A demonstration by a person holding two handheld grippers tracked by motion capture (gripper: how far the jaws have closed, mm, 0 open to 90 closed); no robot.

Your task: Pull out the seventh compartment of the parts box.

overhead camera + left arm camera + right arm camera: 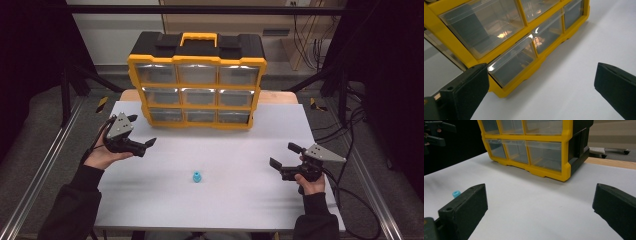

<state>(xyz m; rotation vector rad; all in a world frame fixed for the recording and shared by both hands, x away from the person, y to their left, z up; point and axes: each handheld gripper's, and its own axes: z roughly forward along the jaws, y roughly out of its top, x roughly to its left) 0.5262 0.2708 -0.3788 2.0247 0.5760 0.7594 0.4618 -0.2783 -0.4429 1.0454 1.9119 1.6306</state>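
Cap (197,176), small and blue, sits alone on the white worktop (240,200), in front of the organizer (197,80) and between the two grippers, nearer the person than the drawers. Its shape is too small to make out in the high view; in the right gripper view it (456,193) peeks out just beside the left finger, its lower part cut off by that finger.

Left gripper (134,131) hangs near the organizer's lower left corner, its fingers (466,90) spread wide with nothing between them. Right gripper (283,156) is held over the right side of the worktop, well apart from the cap, its fingers (464,210) likewise spread wide and empty. Both hands (102,156) come in on dark sleeves from the bottom edge.

The organizer, yellow and black with a carrying handle, stands upright at the far side of the worktop with nine clear drawers, all closed. Glare on the drawer fronts makes their contents hard to tell. The left gripper view gives a tilted close look at the lower drawers (511,61), where reflections blur the inside. The right gripper view shows the organizer's black side wall (577,145) and, at the upper left, the other gripper (436,133) against a dark background. A wooden edge (611,162) runs beyond the white sheet.
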